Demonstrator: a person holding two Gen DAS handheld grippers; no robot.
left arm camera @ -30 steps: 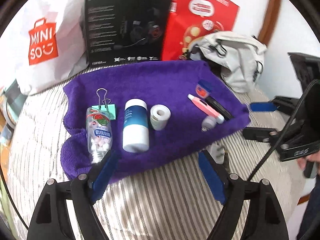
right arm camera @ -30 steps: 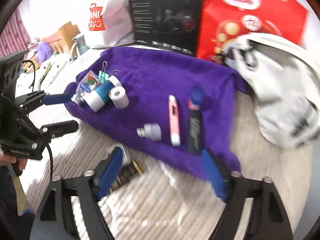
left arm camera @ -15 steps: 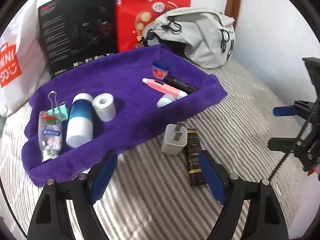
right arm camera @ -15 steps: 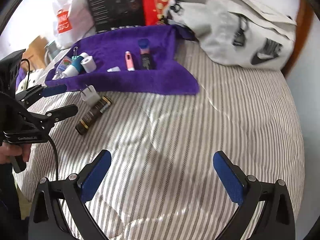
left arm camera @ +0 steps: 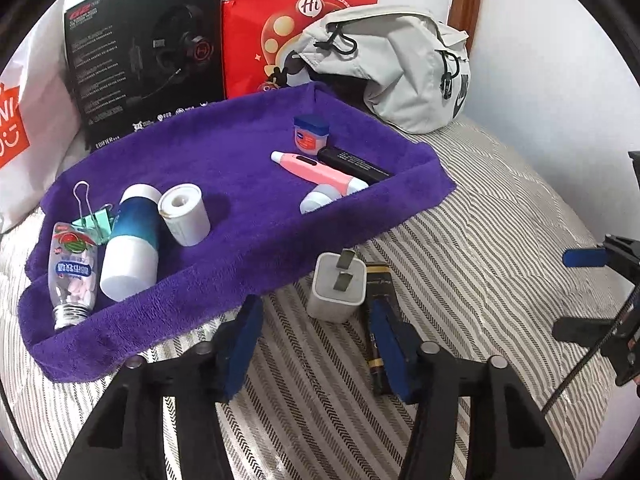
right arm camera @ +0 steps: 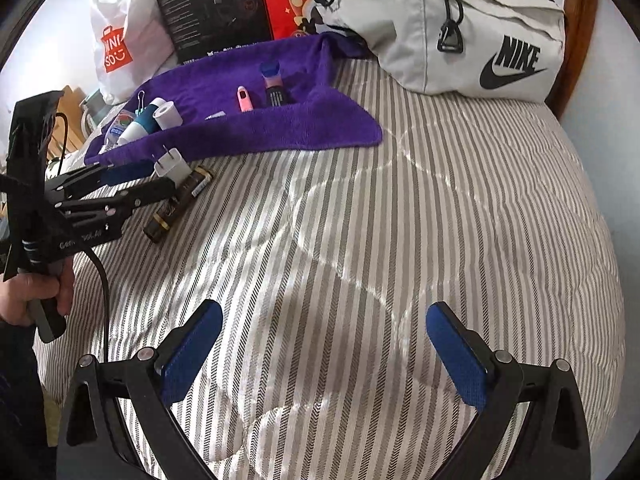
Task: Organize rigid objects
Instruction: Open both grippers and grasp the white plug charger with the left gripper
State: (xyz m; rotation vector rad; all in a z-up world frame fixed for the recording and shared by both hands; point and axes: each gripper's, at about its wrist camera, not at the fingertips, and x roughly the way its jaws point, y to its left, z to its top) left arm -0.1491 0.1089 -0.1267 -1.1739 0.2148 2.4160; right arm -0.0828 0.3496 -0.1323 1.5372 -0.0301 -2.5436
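The left gripper (left arm camera: 316, 340) has closed in on the charger (left arm camera: 338, 290), its open jaws now flanking it at 12 o'clock, just off the towel (left arm camera: 224, 168); likely the next pick. The right gripper (right arm camera: 324, 344) has pulled back, open and empty, over bare bedding (right arm camera: 440, 208)

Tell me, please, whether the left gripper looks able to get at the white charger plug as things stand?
Probably yes. The left gripper is open, and the white charger plug lies on the striped bedding just ahead of its fingers, uncovered. Only the dark tube lies close beside it.
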